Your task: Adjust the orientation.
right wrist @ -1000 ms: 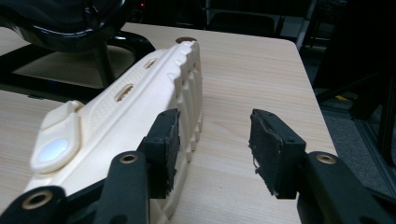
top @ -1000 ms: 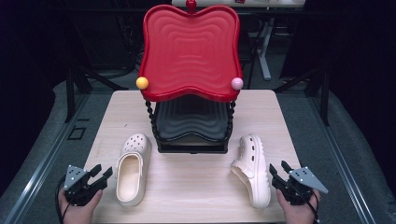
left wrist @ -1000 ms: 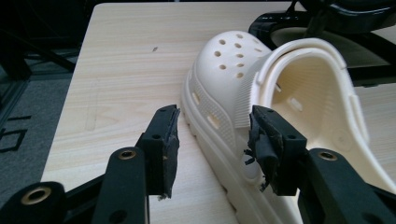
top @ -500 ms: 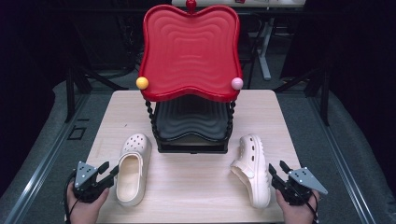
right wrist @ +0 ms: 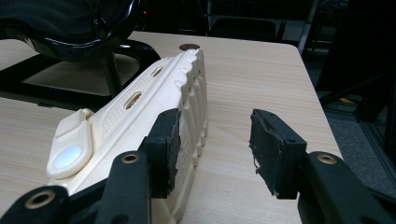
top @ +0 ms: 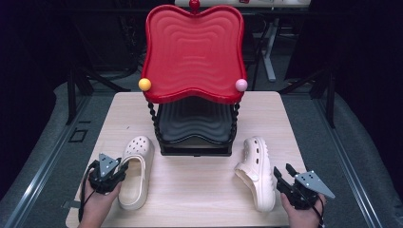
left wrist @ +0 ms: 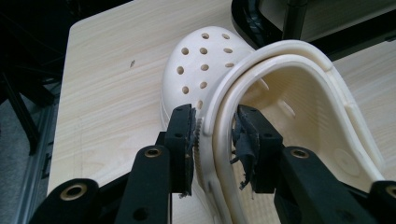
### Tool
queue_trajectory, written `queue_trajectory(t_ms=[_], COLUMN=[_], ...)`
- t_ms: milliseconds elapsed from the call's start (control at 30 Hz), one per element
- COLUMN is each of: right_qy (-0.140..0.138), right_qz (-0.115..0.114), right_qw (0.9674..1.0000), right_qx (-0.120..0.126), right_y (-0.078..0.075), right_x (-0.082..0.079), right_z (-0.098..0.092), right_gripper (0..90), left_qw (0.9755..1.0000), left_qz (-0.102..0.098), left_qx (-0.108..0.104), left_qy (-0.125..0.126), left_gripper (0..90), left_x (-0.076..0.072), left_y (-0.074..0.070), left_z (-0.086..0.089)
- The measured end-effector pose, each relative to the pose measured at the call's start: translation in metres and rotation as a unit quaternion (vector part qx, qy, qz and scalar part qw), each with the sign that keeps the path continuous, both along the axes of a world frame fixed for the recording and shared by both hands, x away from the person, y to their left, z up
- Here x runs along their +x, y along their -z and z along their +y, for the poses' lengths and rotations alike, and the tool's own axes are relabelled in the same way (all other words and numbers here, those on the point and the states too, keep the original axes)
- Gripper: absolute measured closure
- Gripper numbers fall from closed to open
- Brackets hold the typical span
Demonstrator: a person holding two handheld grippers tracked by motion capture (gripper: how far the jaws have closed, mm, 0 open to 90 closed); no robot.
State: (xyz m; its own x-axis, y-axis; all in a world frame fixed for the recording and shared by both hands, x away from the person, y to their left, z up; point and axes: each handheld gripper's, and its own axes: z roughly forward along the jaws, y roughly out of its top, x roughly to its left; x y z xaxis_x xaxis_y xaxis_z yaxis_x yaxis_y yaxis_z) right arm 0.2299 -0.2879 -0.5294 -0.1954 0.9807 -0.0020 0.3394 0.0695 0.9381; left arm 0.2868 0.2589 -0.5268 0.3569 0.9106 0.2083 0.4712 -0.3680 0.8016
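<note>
Two cream clogs lie on the wooden table (top: 199,190). The left clog (top: 135,171) sits upright with its toe pointing away. My left gripper (top: 122,167) is at its left rim. In the left gripper view, the clog's side wall and folded strap (left wrist: 219,116) sit between the two pads, and my left gripper (left wrist: 215,135) is shut on them. The right clog (top: 256,178) is tipped on its side. My right gripper (top: 281,172) is at its right, open. In the right gripper view, the right clog's ridged sole (right wrist: 191,93) lies beside the left pad of my right gripper (right wrist: 215,140); the gap holds nothing.
A two-level stand stands mid-table behind the clogs: a red wavy top tray (top: 192,52) on beaded black posts over a black lower tray (top: 195,123). A yellow ball (top: 144,84) and a pink ball (top: 241,85) mark its front corners.
My left gripper has moved right and forward from the table's front left corner onto the left clog's rim and closed there. The right gripper has barely moved.
</note>
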Motion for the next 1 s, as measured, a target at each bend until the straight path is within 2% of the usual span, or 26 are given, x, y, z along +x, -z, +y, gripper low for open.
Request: queue_trajectory(t_ms=[233, 333, 400, 467, 533, 633, 767, 833, 933, 1000], right_qy=[-0.002, -0.003, -0.005, -0.009, -0.025, -0.045, -0.065, -0.076, -0.086, -0.084], right_qz=[0.002, 0.003, 0.001, -0.002, 0.012, 0.022, 0.028, 0.038, 0.056, 0.055], right_qw=[1.0000, 1.0000, 1.0000, 1.0000, 0.9996, 0.9986, 0.9968, 0.9947, 0.9921, 0.9922], right_qx=[-0.001, -0.002, -0.001, -0.002, 0.000, -0.014, -0.037, -0.058, -0.071, -0.074], right_y=[0.001, 0.000, -0.001, -0.004, -0.009, -0.016, -0.019, -0.018, -0.013, -0.014], right_x=[0.001, 0.000, -0.001, -0.002, -0.004, -0.007, -0.008, -0.006, -0.002, -0.001], right_z=[0.001, 0.001, 0.002, 0.004, 0.008, 0.020, 0.034, 0.040, 0.042, 0.040], right_gripper=[52.3, 52.3, 52.4, 56.9, 66.3, 77.0, 81.2, 82.3, 86.0, 89.1], left_qw=[0.9993, 0.9993, 0.9993, 0.9995, 0.9996, 0.9997, 0.9997, 0.9998, 0.9996, 0.9993], left_qz=[-0.001, -0.006, 0.001, 0.008, 0.013, 0.019, 0.021, 0.016, 0.008, 0.005], left_qx=[0.037, 0.038, 0.037, 0.029, 0.024, 0.018, 0.003, -0.007, -0.020, -0.027], left_qy=[0.000, 0.002, 0.000, 0.000, -0.001, -0.001, 0.010, 0.014, 0.021, 0.025], left_gripper=[72.1, 73.7, 74.4, 74.8, 75.2, 75.3, 75.0, 73.9, 70.9, 69.2], left_x=[0.005, 0.003, -0.001, -0.006, -0.011, -0.019, -0.026, -0.028, -0.029, -0.029], left_y=[0.001, 0.001, 0.000, -0.002, -0.003, -0.005, -0.003, -0.001, 0.002, 0.003], left_z=[-0.008, -0.008, -0.009, -0.010, -0.012, -0.017, -0.021, -0.021, -0.021, -0.020])
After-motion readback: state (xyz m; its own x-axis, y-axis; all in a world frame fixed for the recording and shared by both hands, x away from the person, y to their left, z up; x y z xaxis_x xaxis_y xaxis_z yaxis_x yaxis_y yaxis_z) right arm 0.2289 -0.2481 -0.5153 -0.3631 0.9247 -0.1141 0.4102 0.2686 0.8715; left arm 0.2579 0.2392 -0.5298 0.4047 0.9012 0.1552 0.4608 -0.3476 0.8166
